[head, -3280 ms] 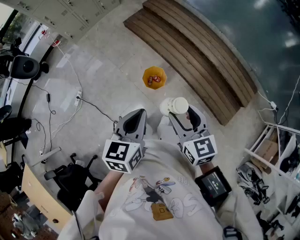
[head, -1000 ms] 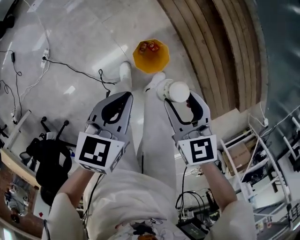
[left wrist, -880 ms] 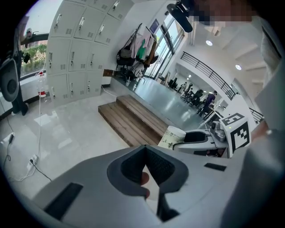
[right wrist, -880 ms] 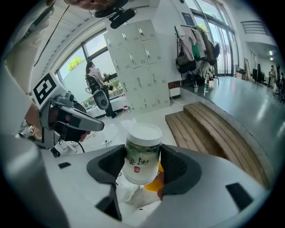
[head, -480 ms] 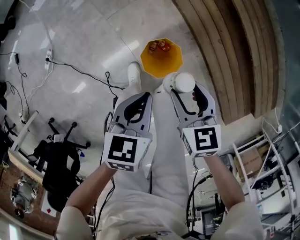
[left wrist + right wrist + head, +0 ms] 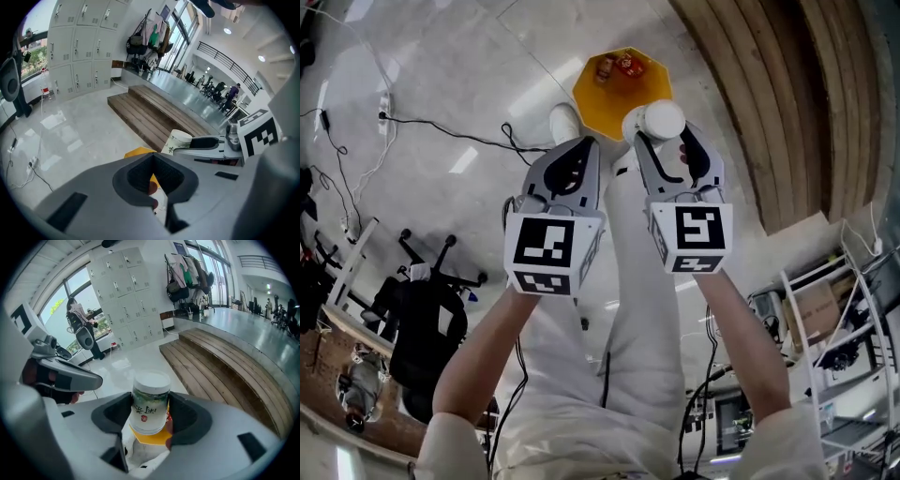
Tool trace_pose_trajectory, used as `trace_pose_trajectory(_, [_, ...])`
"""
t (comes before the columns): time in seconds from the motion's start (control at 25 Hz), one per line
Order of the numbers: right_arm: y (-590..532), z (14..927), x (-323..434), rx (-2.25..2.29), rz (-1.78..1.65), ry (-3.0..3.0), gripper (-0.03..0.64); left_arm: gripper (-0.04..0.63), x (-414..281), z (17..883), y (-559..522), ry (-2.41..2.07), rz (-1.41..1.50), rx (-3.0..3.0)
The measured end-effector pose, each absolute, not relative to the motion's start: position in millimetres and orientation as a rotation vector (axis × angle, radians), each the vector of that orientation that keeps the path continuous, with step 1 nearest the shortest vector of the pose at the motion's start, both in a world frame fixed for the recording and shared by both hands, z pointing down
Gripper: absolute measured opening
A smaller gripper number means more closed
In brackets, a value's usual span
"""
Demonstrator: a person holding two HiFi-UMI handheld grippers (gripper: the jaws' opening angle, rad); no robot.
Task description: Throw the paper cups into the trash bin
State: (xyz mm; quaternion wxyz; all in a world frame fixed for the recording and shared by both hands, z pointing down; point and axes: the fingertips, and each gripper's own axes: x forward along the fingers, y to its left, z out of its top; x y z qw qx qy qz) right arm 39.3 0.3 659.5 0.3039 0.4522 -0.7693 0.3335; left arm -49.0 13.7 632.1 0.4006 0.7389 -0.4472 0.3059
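A yellow trash bin (image 6: 622, 80) stands on the pale floor with red and white items inside. My right gripper (image 6: 656, 133) is shut on a white paper cup (image 6: 654, 120), which hangs at the bin's near rim. In the right gripper view the cup (image 6: 149, 401) sits upright between the jaws with the bin (image 6: 151, 437) showing below it. My left gripper (image 6: 585, 143) is shut and holds nothing, a little to the left of the cup. In the left gripper view the cup (image 6: 177, 141) shows to the right, and a sliver of the bin (image 6: 138, 152) lies beyond the closed jaws.
Wooden steps (image 6: 769, 94) run along the right, just past the bin. Cables (image 6: 441, 131) trail over the floor at left, and a black office chair (image 6: 431, 319) stands lower left. A shelving rack (image 6: 839, 319) is at lower right. A white shoe (image 6: 563, 122) is next to the bin.
Both grippers have moved forward toward the bin, which now lies right under the cup's far side. The right gripper has kept hold of the cup; the left stays shut.
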Motion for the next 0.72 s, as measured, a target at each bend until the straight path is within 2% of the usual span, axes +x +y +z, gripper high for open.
trace_pose_trajectory(0.72, [10.7,824.3,35.0,1.197,1.020,-1.940,0.256,0.006,-35.8,801.2,11.6,-1.107,0.911,1.819])
